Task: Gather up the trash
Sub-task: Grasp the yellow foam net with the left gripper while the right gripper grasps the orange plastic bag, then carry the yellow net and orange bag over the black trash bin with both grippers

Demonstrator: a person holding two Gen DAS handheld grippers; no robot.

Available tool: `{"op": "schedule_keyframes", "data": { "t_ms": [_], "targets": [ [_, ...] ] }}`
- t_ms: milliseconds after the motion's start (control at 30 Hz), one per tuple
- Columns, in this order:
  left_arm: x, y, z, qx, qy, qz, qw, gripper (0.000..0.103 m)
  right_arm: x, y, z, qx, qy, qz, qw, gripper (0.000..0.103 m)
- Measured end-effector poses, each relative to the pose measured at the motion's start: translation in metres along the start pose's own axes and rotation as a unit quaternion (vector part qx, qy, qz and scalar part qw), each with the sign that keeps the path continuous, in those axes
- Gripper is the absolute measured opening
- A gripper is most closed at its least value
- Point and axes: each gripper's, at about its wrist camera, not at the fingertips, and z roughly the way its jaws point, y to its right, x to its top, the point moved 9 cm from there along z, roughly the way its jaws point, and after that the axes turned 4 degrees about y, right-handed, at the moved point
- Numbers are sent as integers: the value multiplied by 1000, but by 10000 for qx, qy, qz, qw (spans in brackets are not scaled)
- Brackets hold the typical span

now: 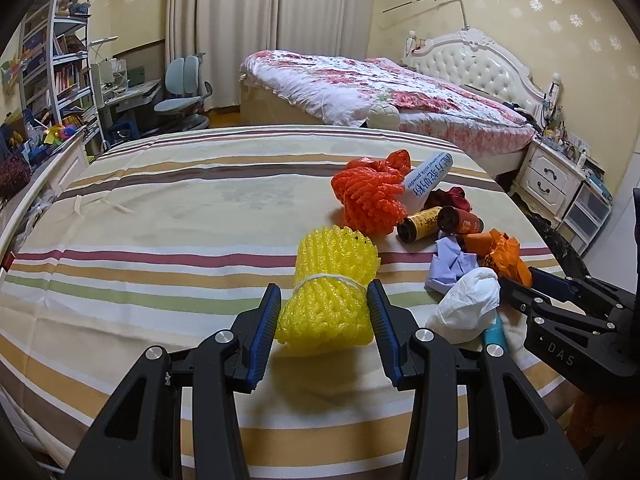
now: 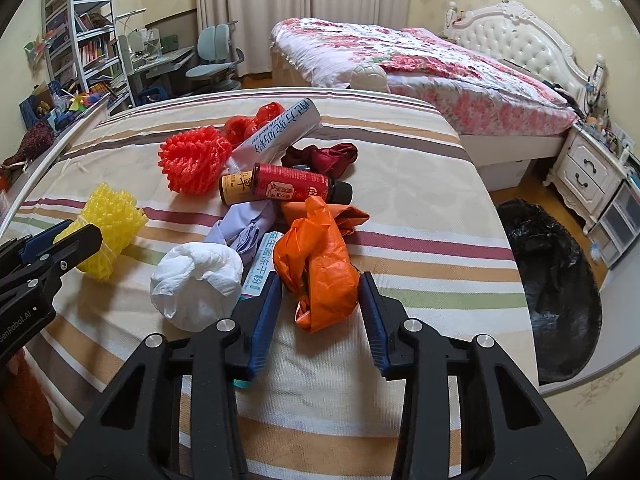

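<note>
1. Only the right wrist view shows the black trash bag (image 2: 556, 280), on the floor off the bed's right edge.
2. Left gripper (image 1: 323, 308), angled down: pads pinch yellow foam net (image 1: 328, 292), mid-bed (image 1: 160, 200).
3. Right gripper (image 2: 320, 304), angled down: fingers flank orange plastic bag (image 2: 320, 276); contact unclear.
</note>
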Motion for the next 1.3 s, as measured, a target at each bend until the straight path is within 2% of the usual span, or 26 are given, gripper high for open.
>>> {"op": "schedule_keyframes", "data": {
  "t_ms": [267, 500, 700, 933, 1067, 1300],
  "targets": [
    [8, 12, -11, -115, 219, 17, 9997, 45, 0, 10, -18, -19, 159, 95, 9998, 38],
    [17, 46, -19, -397, 360, 147, 9985, 45, 2, 40, -39, -180, 360, 349, 9986, 38],
    [24, 89, -15, -751, 372, 363, 9958, 45, 3, 88, -54, -551, 532, 651, 9949, 37],
    [33, 156, -3, -1232, 398, 708, 9891, 45, -4, 156, -60, -1103, 591, 1027, 9868, 37],
    [38, 190, 7, -1408, 457, 870, 9851, 45, -10, 186, -60, -1366, 621, 1123, 9823, 37],
    [39, 239, 31, -1561, 471, 1029, 9812, 45, -21, 231, -51, -1577, 585, 1337, 9766, 38]
  ]
}}
